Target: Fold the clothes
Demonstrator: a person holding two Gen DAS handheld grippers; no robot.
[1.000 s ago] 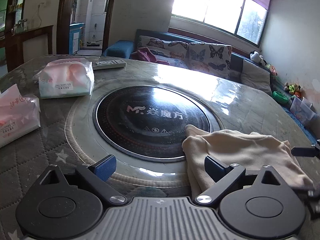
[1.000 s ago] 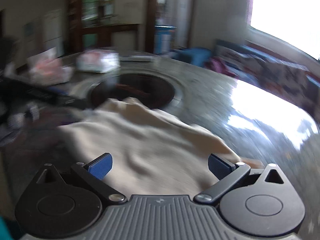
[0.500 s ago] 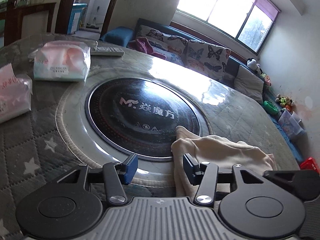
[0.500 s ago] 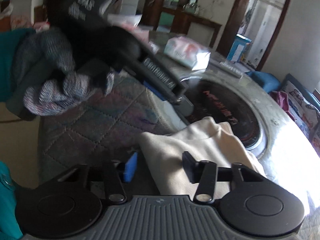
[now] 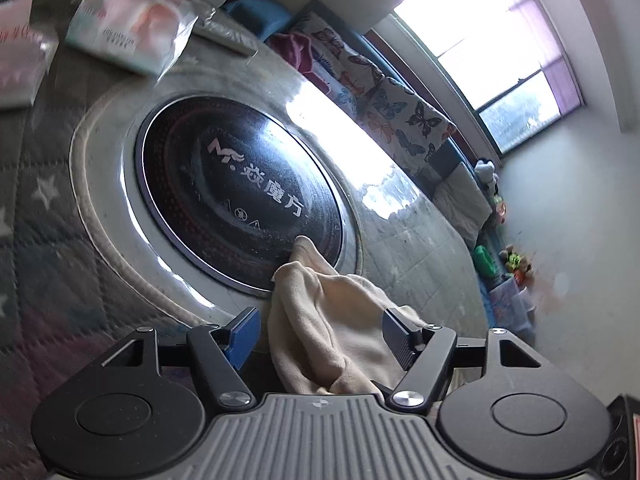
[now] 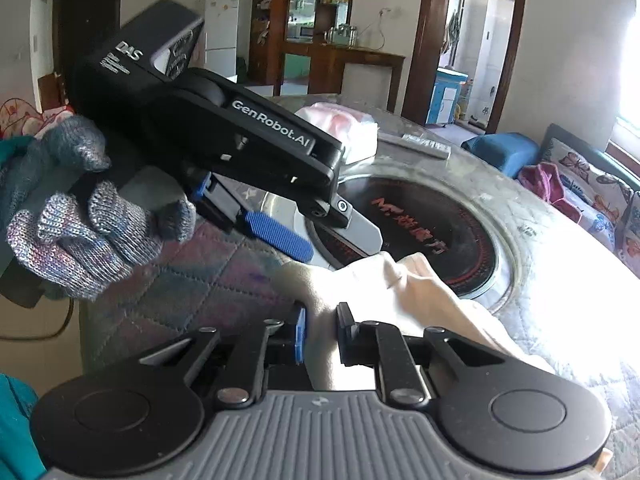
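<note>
Right claw (image 6: 320,334) pinches cream garment (image 6: 404,292) edge beside black hotplate (image 6: 436,224).

"genrobot.ai", "das" on left tool (image 6: 276,236).

Both views are taken low and close over the round quilted table (image 5: 60,272). The cream crumpled garment (image 5: 332,320) and black glass hob disc (image 6: 436,232) are shared by both.
</note>
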